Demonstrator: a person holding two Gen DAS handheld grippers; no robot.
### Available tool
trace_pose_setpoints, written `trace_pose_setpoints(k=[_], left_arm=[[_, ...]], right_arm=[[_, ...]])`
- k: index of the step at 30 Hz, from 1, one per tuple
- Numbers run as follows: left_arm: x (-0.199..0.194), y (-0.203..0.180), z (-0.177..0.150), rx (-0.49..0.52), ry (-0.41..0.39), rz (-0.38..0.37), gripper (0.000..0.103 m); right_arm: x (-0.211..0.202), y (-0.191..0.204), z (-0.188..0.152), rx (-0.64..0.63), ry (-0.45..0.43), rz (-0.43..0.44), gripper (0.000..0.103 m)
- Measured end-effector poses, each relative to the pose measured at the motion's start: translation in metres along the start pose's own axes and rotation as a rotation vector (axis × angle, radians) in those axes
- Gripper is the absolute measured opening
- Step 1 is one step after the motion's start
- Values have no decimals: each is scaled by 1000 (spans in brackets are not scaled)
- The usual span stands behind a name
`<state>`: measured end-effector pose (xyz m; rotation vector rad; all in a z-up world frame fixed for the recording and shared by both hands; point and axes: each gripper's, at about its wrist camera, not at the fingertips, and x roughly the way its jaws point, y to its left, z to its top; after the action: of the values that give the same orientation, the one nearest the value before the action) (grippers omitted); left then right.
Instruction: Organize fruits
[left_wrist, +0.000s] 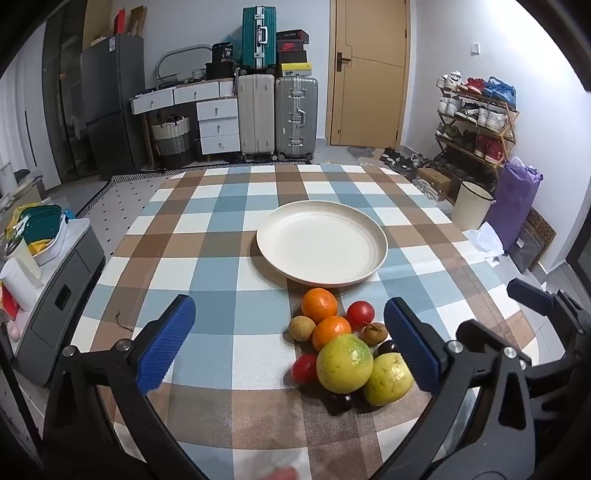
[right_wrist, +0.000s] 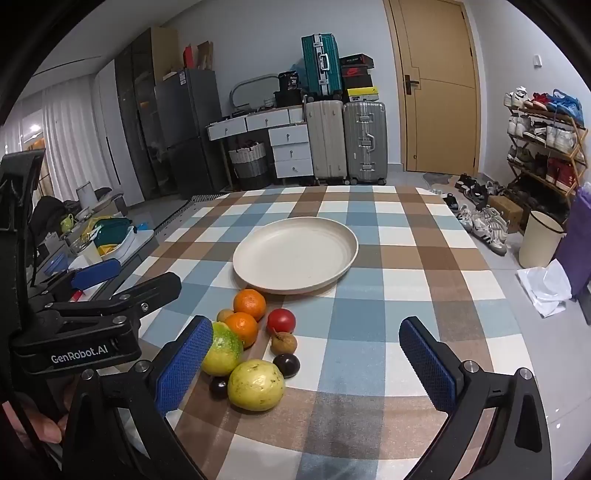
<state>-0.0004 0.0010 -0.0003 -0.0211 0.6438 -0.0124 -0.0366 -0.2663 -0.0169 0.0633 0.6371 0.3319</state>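
— What does the left wrist view give you that the right doesn't?

— A second red tomato (left_wrist: 304, 368) at the near left of the pile; in the right wrist view only one tomato (right_wrist: 281, 320) shows. The right view alone shows part of a hand (right_wrist: 44, 428) at the lower left.

— Count the fruit.

— Two oranges (left_wrist: 320, 305), two yellow-green guavas (left_wrist: 344, 363), two tomatoes, two small brown fruits (left_wrist: 301, 328), at least two dark plums (right_wrist: 286, 364). All bunched together on the checked tablecloth (left_wrist: 207, 273), lower centre of both frames, just in front of the plate.

— Anything in the plate?

— The cream plate (left_wrist: 321, 242) holds nothing; the nearest orange sits just beside its rim.

— And the tools?

— The left gripper (left_wrist: 290, 338) and the right gripper (right_wrist: 306, 362) both stand spread wide, blue pads clear of everything, gripping nothing.
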Motion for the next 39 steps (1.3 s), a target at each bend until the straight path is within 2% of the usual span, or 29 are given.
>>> trace_pose_setpoints(k=[5, 16, 39], left_arm=[[-3, -1, 1, -6, 5, -4, 102], [-4, -2, 4, 5, 13, -5, 102], [-2, -3, -5, -1, 11, -18, 102]], right_arm=[[-1, 5, 1, -2, 13, -9, 103], [-2, -13, -4, 48, 8, -3, 103], [-2, -12, -5, 43, -1, -4, 103]])
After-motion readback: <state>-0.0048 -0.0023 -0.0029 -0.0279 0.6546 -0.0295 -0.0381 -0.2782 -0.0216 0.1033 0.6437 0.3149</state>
